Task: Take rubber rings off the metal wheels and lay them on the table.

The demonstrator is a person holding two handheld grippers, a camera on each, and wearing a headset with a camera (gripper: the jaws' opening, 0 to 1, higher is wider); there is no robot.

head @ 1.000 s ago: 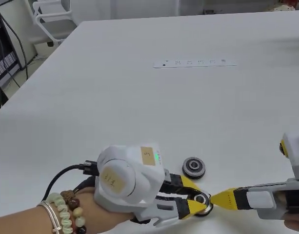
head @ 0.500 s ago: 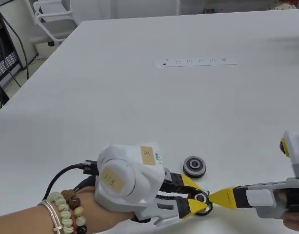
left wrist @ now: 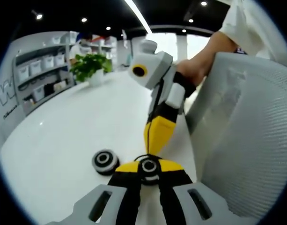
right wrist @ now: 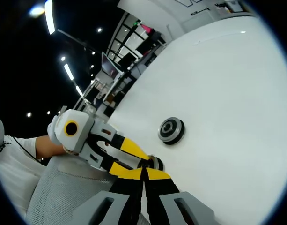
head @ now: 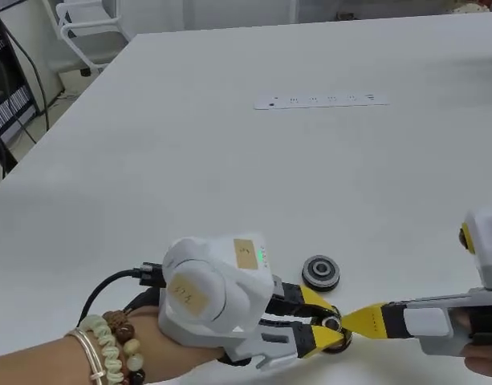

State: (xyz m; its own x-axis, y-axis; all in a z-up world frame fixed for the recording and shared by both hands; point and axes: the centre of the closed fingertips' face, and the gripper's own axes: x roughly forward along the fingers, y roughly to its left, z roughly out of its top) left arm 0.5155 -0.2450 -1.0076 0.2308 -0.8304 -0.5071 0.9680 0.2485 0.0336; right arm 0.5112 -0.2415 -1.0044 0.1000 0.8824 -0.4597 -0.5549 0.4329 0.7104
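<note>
Left gripper (head: pixel 329 323) slightly rightward, around wheel (left wrist: pixel 149 166)

Left gripper (head: pixel 334 326) jaws clamped; right gripper (head: pixel 354 322) jaws pinched together, tips touching.

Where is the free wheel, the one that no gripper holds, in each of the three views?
Head view: the free wheel is low, right of centre.
Left gripper view: the free wheel is lower left of centre.
Right gripper view: the free wheel is just right of centre.
Shared landmark: the other wheel, between yellow jaws, close beside it.
</note>
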